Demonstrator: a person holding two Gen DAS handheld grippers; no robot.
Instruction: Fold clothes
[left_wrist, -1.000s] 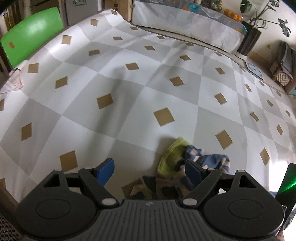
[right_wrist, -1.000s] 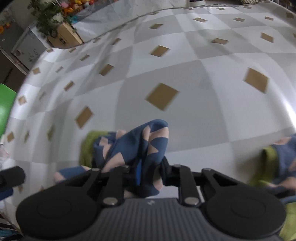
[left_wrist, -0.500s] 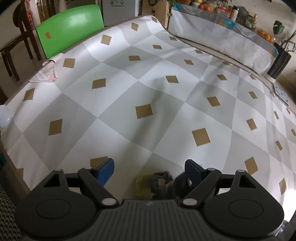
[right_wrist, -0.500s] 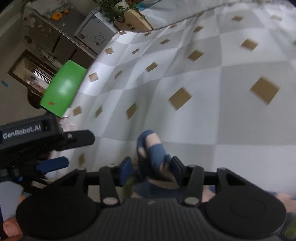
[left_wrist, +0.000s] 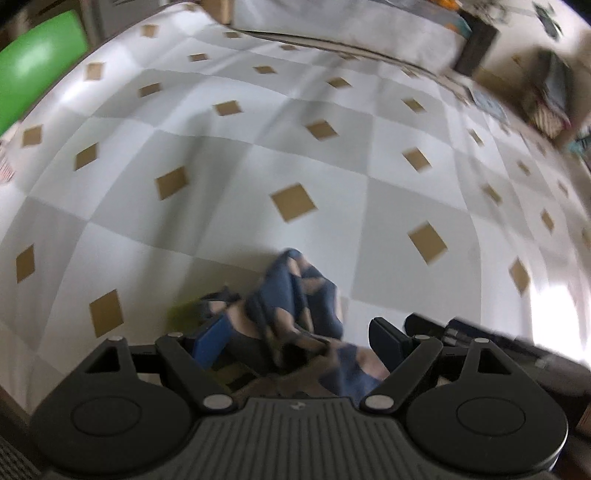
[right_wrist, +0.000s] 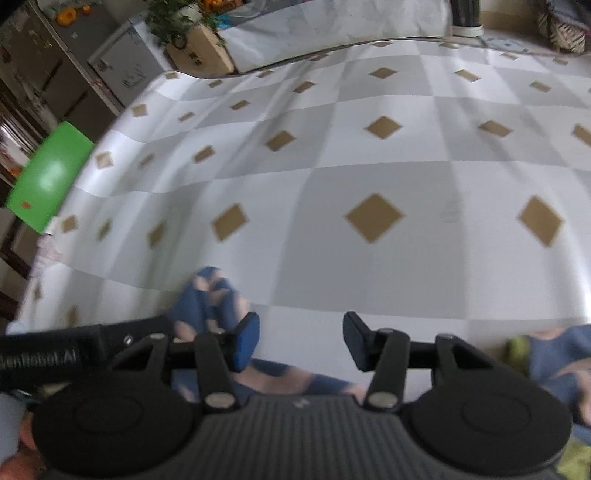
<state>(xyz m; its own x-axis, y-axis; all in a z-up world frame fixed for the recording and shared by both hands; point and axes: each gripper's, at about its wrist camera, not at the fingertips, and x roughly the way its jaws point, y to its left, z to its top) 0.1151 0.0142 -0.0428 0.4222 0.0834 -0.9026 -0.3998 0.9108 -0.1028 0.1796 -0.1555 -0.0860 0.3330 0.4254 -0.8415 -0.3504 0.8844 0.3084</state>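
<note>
A crumpled blue and pink diamond-patterned garment (left_wrist: 295, 295) with a green edge lies bunched on the checked tablecloth (left_wrist: 258, 177). My left gripper (left_wrist: 299, 338) hangs open right over it, and the cloth heap sits between the wide-spread fingers without being pinched. In the right wrist view the garment (right_wrist: 207, 299) lies just left of and beneath my right gripper (right_wrist: 300, 341), whose jaws are opening with only bare tablecloth showing between the pads. More of the blue and green cloth (right_wrist: 554, 365) lies at the lower right. The two grippers are close side by side.
A green chair back (right_wrist: 51, 173) stands at the table's left edge. Beyond the far edge are a second covered table (right_wrist: 332, 26), a potted plant (right_wrist: 177, 18) and cabinets. A hand (right_wrist: 18, 454) shows at the lower left corner.
The right gripper has let go of the garment, its jaws spreading as it lifted. The left gripper has swung back over the cloth heap, which now lies between its fingers.
</note>
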